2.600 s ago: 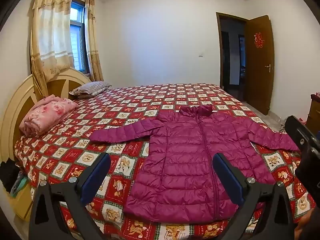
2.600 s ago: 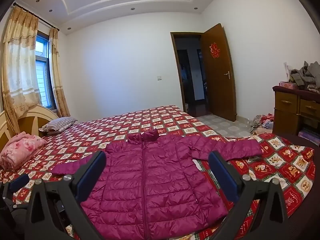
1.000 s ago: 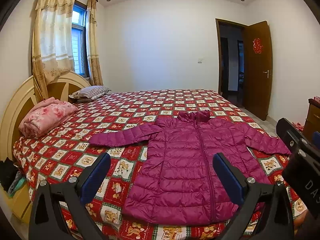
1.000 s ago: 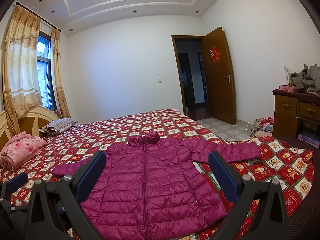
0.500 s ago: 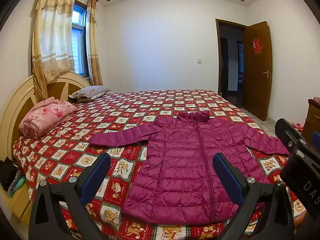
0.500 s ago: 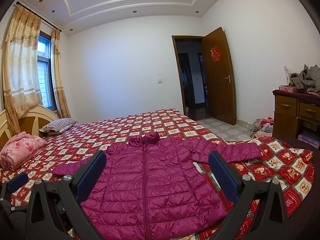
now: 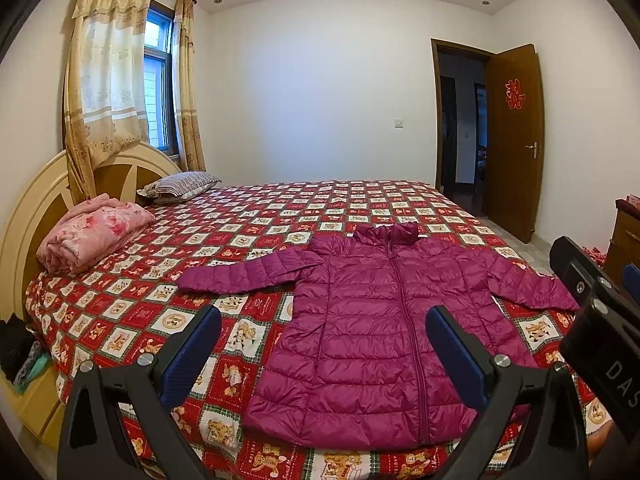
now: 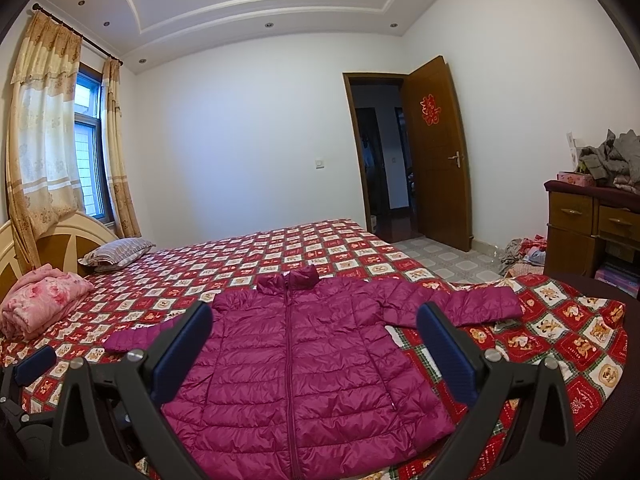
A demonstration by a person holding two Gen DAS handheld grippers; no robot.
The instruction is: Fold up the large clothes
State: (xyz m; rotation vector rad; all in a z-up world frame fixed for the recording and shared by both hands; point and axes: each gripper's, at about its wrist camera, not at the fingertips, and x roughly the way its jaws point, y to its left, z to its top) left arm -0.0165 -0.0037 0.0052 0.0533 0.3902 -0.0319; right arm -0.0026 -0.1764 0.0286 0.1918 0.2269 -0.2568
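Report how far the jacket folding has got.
Done: the magenta puffer jacket lies flat on the bed, zipped, front up, both sleeves spread out. In hand: nothing; the left gripper and right gripper are both open, held above the hem. Left: every fold, sleeves and body alike.

**Both grippers held wide apart above the jacket's hem**

The left gripper [image 7: 323,344] hangs above the near hem of the jacket [image 7: 384,320], its blue-padded fingers [image 7: 192,354] spread wide and touching nothing. The right gripper [image 8: 314,342] is level with it on the jacket's right side, jaws equally wide, nothing between them. In the left wrist view, the right gripper's body shows beyond the jacket's right sleeve.
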